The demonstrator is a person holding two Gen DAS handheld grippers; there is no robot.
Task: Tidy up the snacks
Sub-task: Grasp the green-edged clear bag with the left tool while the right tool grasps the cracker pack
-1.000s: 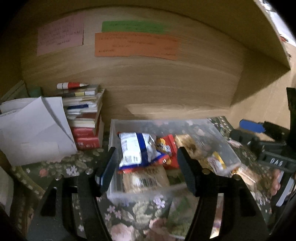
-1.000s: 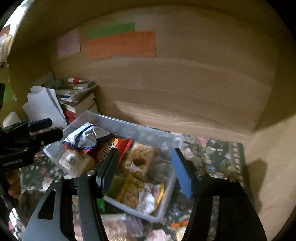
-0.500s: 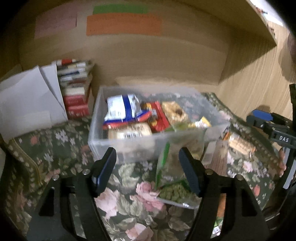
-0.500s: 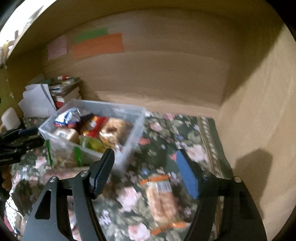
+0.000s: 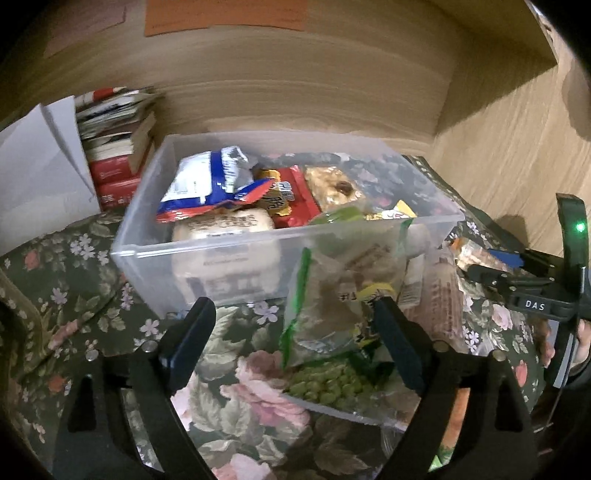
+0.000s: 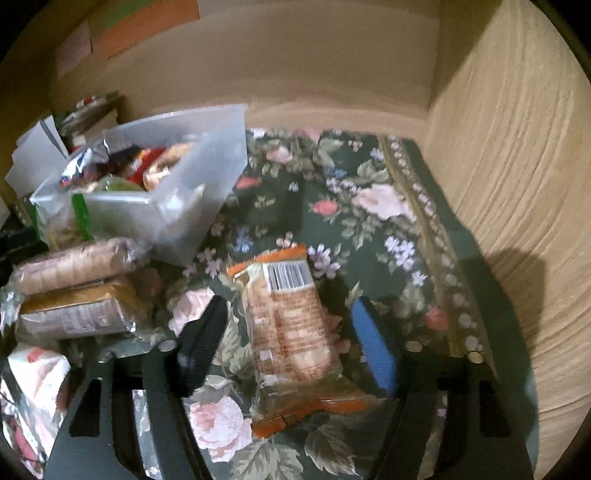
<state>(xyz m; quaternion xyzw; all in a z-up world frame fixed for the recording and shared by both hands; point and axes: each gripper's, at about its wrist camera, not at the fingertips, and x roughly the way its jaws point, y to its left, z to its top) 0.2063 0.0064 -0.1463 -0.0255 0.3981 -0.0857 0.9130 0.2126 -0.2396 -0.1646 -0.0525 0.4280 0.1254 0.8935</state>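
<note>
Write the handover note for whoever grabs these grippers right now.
Left gripper: open, holds nothing, aimed at the green-edged bag leaning on the clear bin.
Right gripper: open, straddling the orange-trimmed cracker pack on the floral cloth, not gripping.
Done: several snacks in the bin.
Left: both of those, plus the wrapped rolls beside the bin.

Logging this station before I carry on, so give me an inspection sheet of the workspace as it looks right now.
Surface: floral cloth, covering the desk.
Job's things: clear bin holding several snacks; orange-trimmed cracker pack flat on the cloth; green-pea bag leaning on the bin front; two wrapped biscuit rolls beside the bin.
Clutter: book stack, white paper.
Grippers: left claw open, empty, before the bin; right claw open, straddling the cracker pack.
Cables: nothing seen.
Surroundings: wooden walls, orange note.
</note>
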